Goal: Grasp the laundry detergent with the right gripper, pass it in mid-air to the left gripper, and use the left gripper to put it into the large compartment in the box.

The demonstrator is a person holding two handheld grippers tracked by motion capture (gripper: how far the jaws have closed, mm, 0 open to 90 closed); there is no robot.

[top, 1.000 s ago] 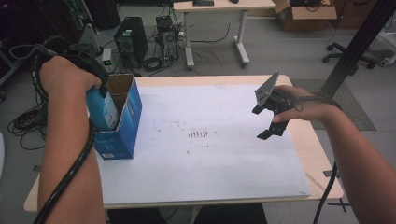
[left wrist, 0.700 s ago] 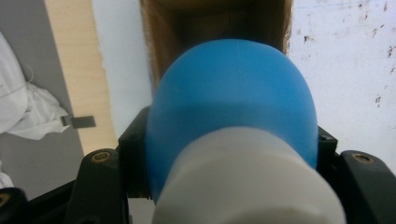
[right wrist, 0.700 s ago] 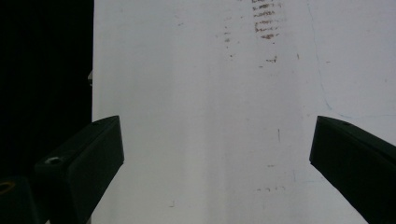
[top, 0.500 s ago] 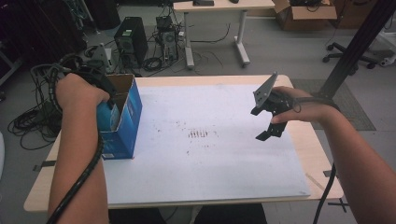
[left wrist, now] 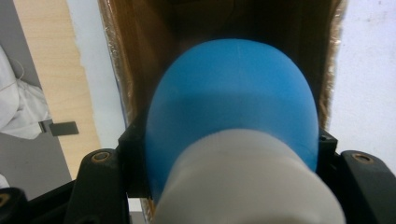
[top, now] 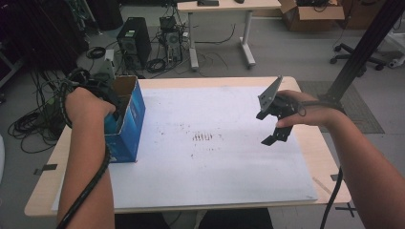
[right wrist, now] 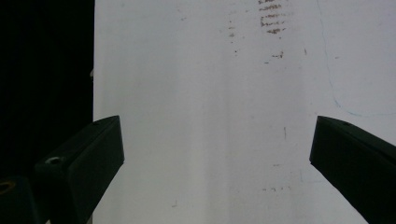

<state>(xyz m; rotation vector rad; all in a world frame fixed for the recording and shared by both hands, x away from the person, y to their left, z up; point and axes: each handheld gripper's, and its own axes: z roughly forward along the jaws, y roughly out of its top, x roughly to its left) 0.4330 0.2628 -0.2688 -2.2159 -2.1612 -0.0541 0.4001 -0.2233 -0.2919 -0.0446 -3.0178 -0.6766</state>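
Lowered since the earlier frame: the left gripper (top: 111, 106), now sunk into the open top of the blue cardboard box with a brown inside (top: 129, 125); a second ago it was held above the rim with the bottle in plain sight. Right gripper (top: 273, 125) is seen in the same spot as before, over the right part of the sheet.

Left jaws are clamped on a blue plastic bottle with a white cap (left wrist: 233, 126), one on each side of its body, as seen in the left gripper view; the bottle is pointed down into the box, brown walls close around it. Whether the bottle touches the box floor cannot be told.

Right jaws are spread wide with nothing between them; below them a white paper sheet with brown scuff marks (right wrist: 210, 116) is seen in the right gripper view.

Box is stood upright at the left edge of the sheet, on the light wooden table (top: 325, 143), well apart from the right gripper
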